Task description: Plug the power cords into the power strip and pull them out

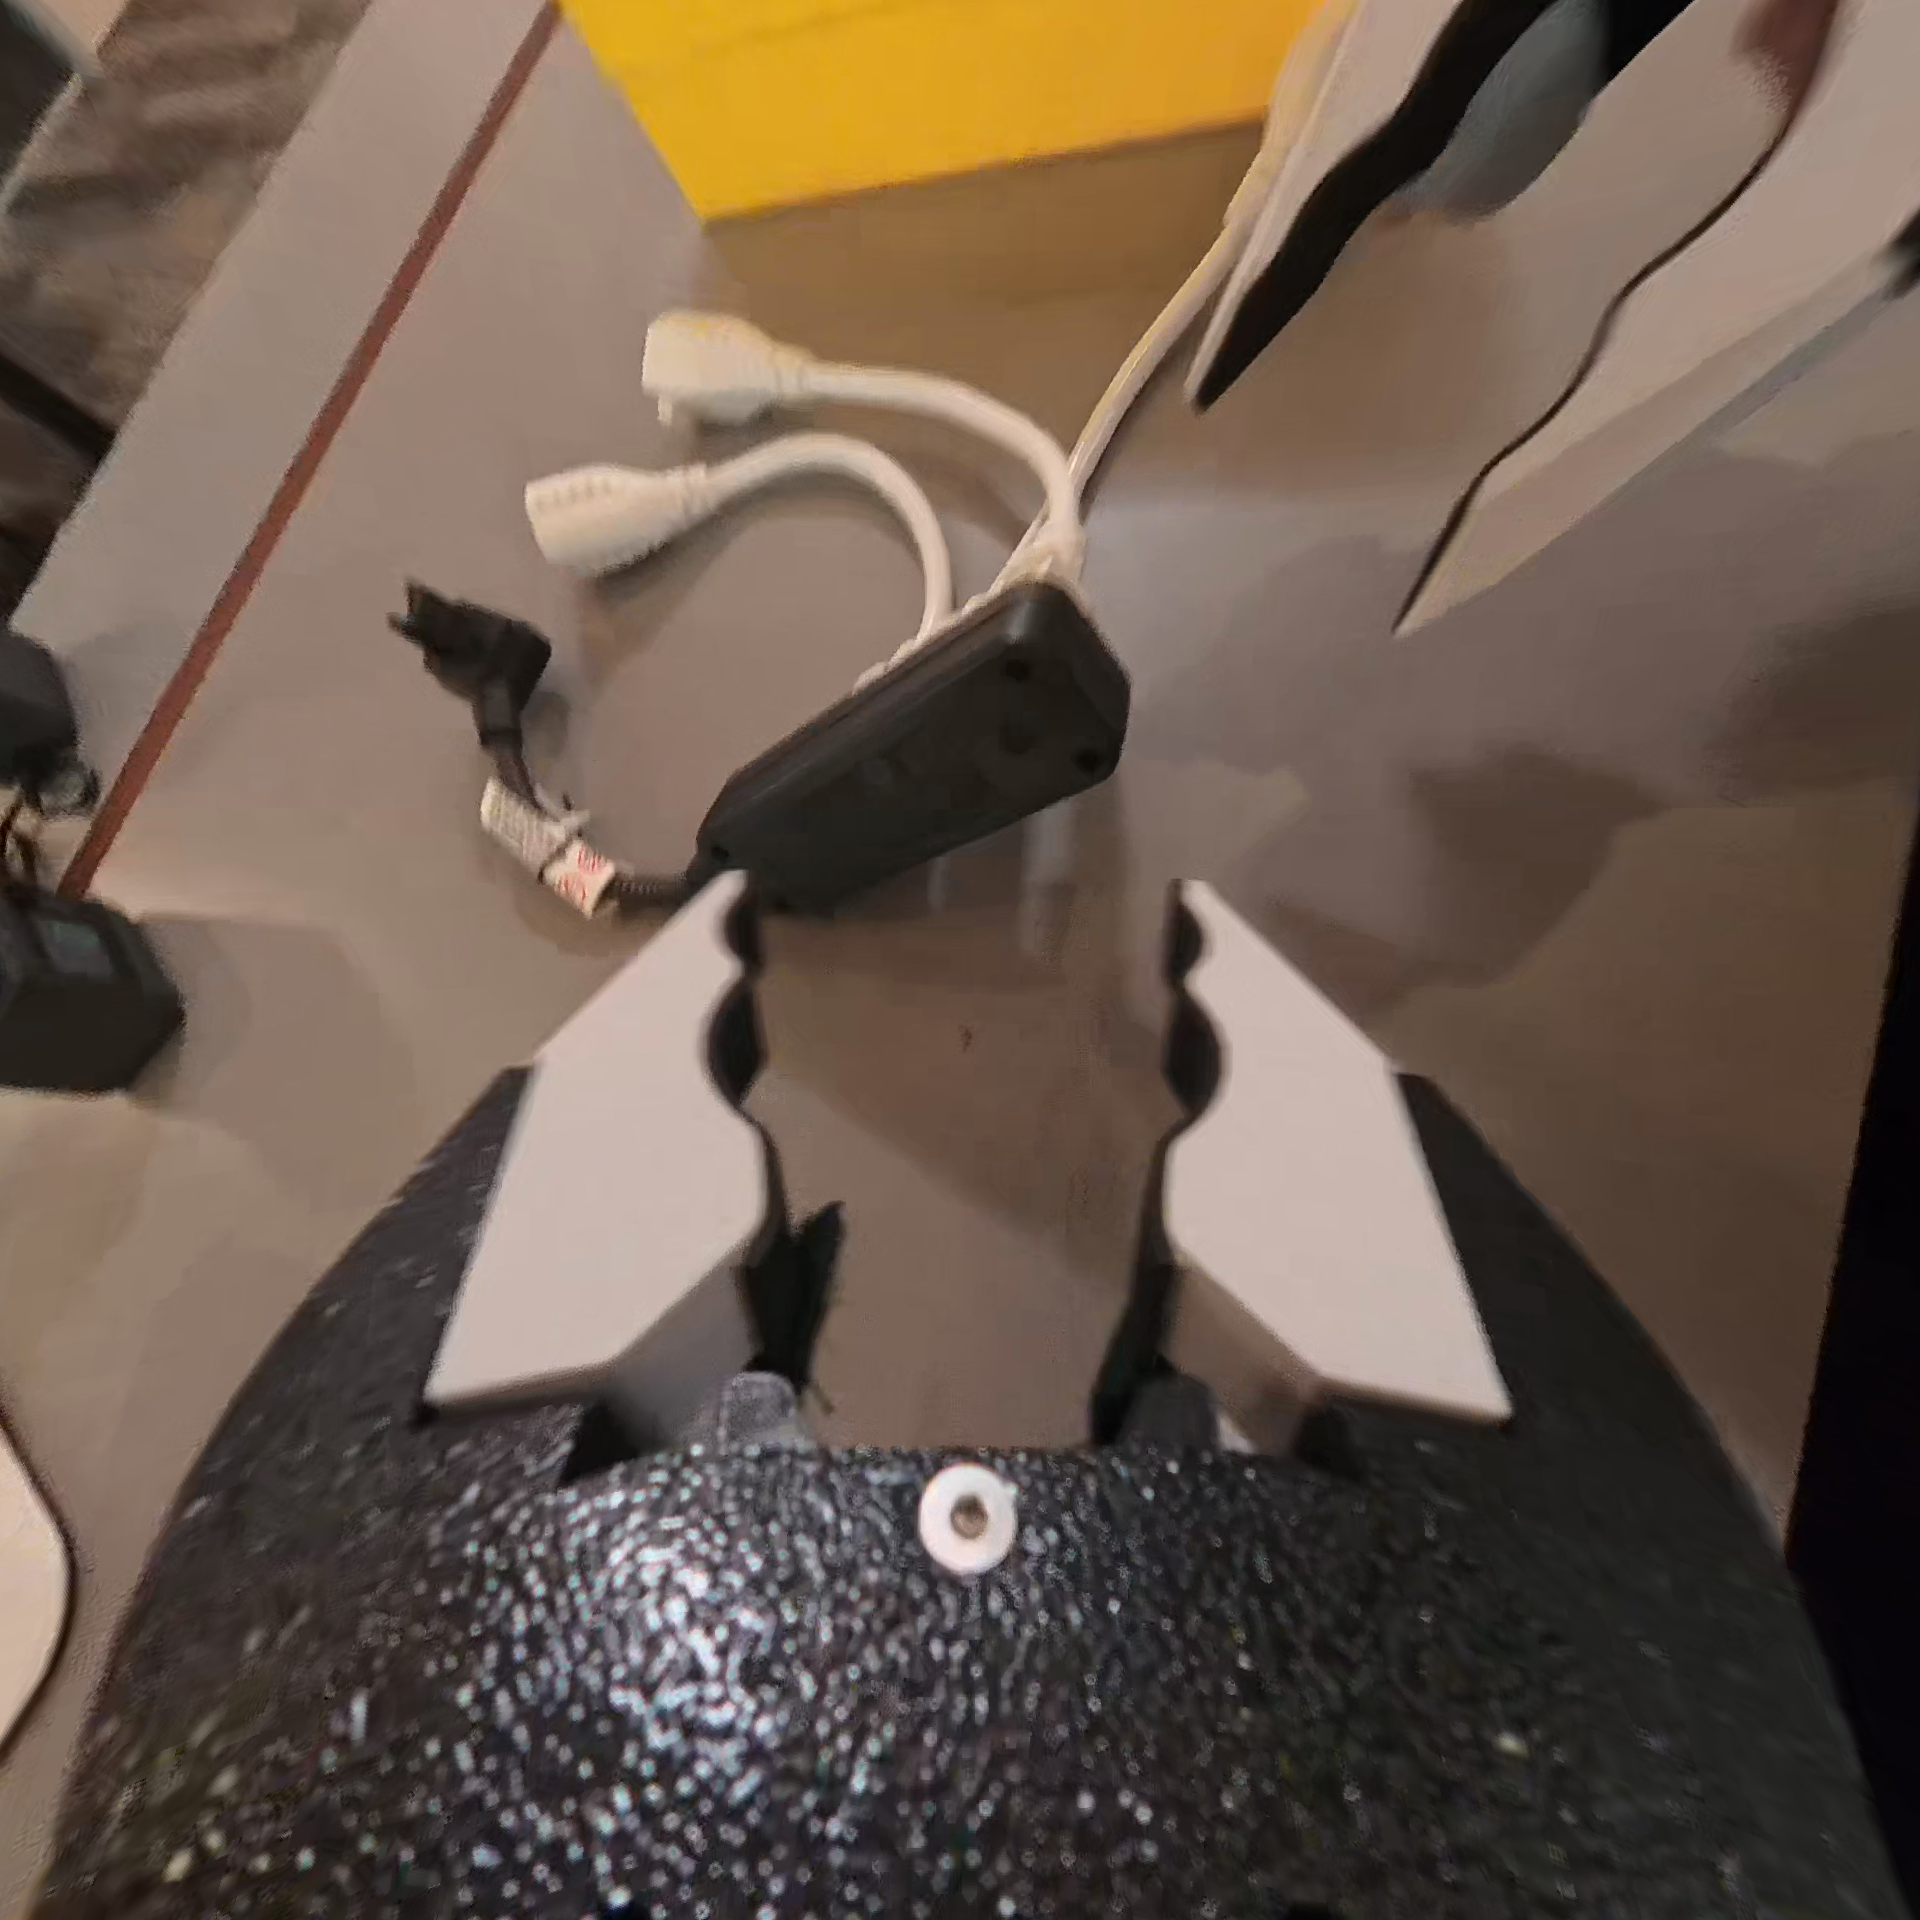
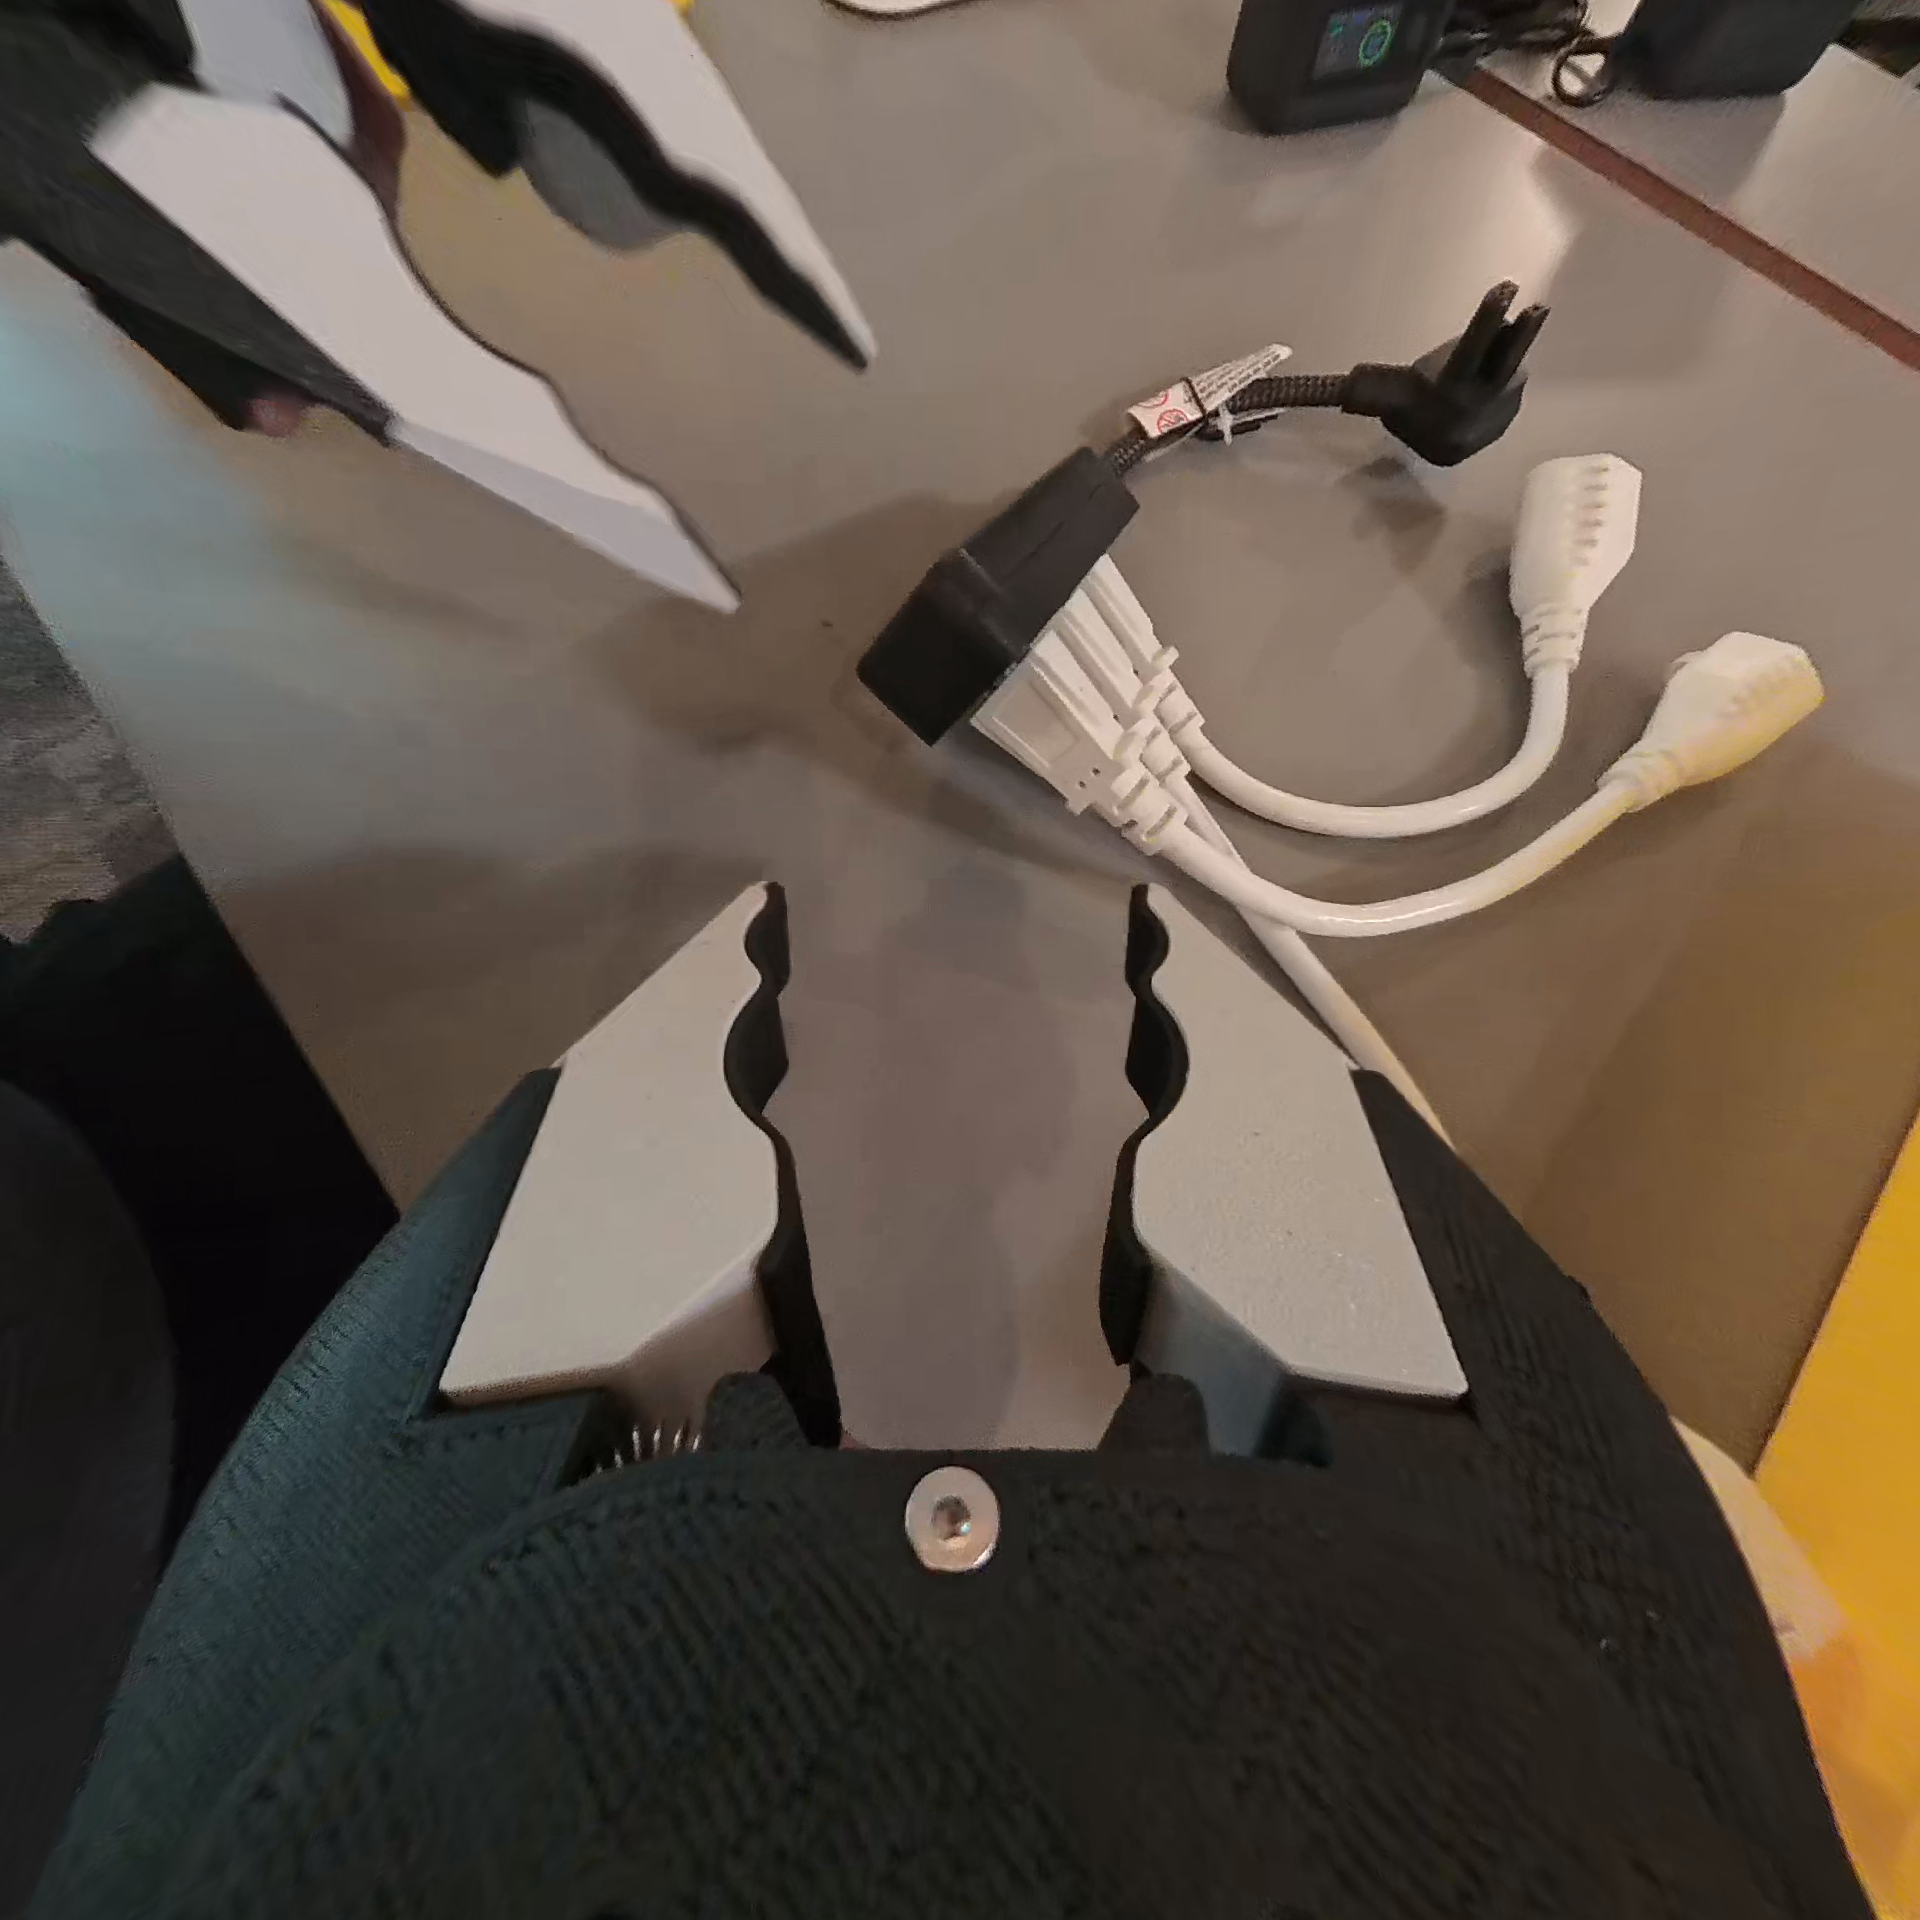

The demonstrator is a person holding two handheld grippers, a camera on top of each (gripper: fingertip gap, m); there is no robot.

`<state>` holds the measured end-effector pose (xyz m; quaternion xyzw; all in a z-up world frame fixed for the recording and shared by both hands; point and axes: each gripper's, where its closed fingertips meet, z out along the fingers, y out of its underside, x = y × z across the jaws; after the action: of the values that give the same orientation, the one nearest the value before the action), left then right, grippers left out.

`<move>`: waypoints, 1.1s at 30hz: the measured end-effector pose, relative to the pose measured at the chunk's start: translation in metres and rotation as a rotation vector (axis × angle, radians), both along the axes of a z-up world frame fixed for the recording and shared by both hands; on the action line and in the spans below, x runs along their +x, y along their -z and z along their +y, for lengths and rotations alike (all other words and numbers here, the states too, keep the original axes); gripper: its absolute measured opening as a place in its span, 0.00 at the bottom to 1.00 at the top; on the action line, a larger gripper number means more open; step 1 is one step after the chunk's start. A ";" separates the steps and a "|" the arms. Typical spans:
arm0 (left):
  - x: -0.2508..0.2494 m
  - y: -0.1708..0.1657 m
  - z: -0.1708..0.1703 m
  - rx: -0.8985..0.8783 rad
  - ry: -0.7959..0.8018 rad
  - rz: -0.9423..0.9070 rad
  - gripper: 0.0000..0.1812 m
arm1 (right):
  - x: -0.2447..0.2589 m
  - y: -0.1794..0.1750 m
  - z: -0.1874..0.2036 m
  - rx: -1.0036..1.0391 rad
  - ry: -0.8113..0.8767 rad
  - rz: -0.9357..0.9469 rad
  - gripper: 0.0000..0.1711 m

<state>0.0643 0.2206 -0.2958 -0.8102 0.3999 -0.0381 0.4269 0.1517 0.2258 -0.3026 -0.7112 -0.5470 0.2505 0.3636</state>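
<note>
A small black power strip (image 1: pixel 925 748) (image 2: pixel 997 603) lies on its side on the grey table. Several white plugs (image 2: pixel 1101 717) sit in it, and their white cords (image 2: pixel 1382 810) (image 1: pixel 935 426) curve away to white socket ends (image 2: pixel 1569 540) (image 1: pixel 717 364). Its short braided lead ends in a black plug (image 2: pixel 1455 384) (image 1: pixel 468 644). My left gripper (image 1: pixel 961 899) is open and empty, just short of the strip's near end. My right gripper (image 2: pixel 956 904) is open and empty, a little short of the plugs. Each gripper shows in the other's view, the right (image 1: pixel 1455 312) and the left (image 2: pixel 623 416).
A yellow box (image 1: pixel 935 94) (image 2: pixel 1849 1455) stands at the table's far side in the left wrist view. A black device with a small screen (image 2: pixel 1340 62) (image 1: pixel 73 987) sits by a brown seam (image 1: pixel 312 447). The table edge drops to a dark floor (image 2: pixel 62 727). The black plug (image 2: pixel 1455 384) is about equally far from each gripper, around 20 cm. Seen from the left wrist view (image 1: pixel 487 637) as well.
</note>
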 end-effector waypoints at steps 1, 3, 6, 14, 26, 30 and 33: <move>0.007 -0.005 0.001 0.033 0.027 -0.023 0.54 | 0.000 0.003 0.002 0.017 0.000 -0.009 0.38; 0.012 -0.009 0.003 0.092 0.054 -0.012 0.60 | 0.000 0.007 0.005 0.029 0.010 -0.021 0.38; 0.010 0.001 0.008 0.140 0.064 0.084 0.62 | -0.001 0.008 0.006 0.012 0.016 -0.002 0.38; 0.027 0.011 0.031 0.378 0.137 0.259 0.52 | -0.007 0.001 0.001 -0.017 -0.029 0.063 0.42; 0.019 0.022 0.049 0.531 0.158 0.493 0.24 | -0.007 -0.014 -0.005 0.094 -0.114 0.094 0.42; 0.017 0.008 0.047 0.551 0.100 0.314 0.24 | -0.013 -0.058 -0.009 0.383 -0.175 0.232 0.41; 0.019 -0.015 0.044 0.546 0.064 0.100 0.24 | -0.012 -0.087 -0.015 0.598 -0.194 0.278 0.40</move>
<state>0.0829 0.2646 -0.2811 -0.6532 0.4410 0.0975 0.6077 0.1396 0.2105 -0.2156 -0.4767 -0.6065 0.2072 0.6016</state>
